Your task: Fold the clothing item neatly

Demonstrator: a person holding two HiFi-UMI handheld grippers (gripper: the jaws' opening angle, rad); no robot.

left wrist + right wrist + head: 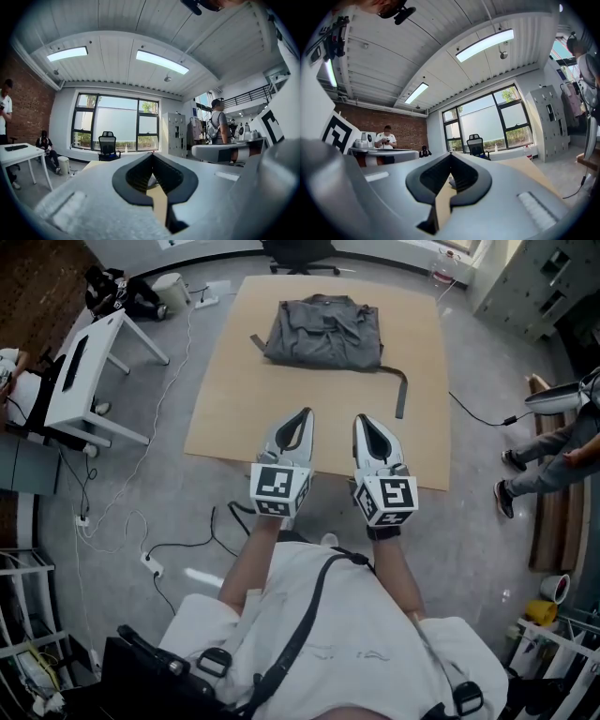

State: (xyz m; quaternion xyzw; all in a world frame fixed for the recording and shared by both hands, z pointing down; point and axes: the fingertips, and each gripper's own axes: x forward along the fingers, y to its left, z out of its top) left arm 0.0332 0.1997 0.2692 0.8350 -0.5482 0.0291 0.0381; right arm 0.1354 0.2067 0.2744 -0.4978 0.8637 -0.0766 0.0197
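Observation:
A dark grey garment lies folded into a compact rectangle at the far end of the tan table, with a strap trailing off its near right corner. My left gripper and right gripper hover side by side over the table's near edge, well short of the garment. Both are shut with nothing between their tips. In the left gripper view the left gripper points level across the table; the right gripper does the same in its own view. A sliver of the garment shows through the jaw gap.
A white side table stands at the left with cables on the floor. A black office chair sits beyond the table's far end. A person's legs are at the right. Other people stand or sit around the room.

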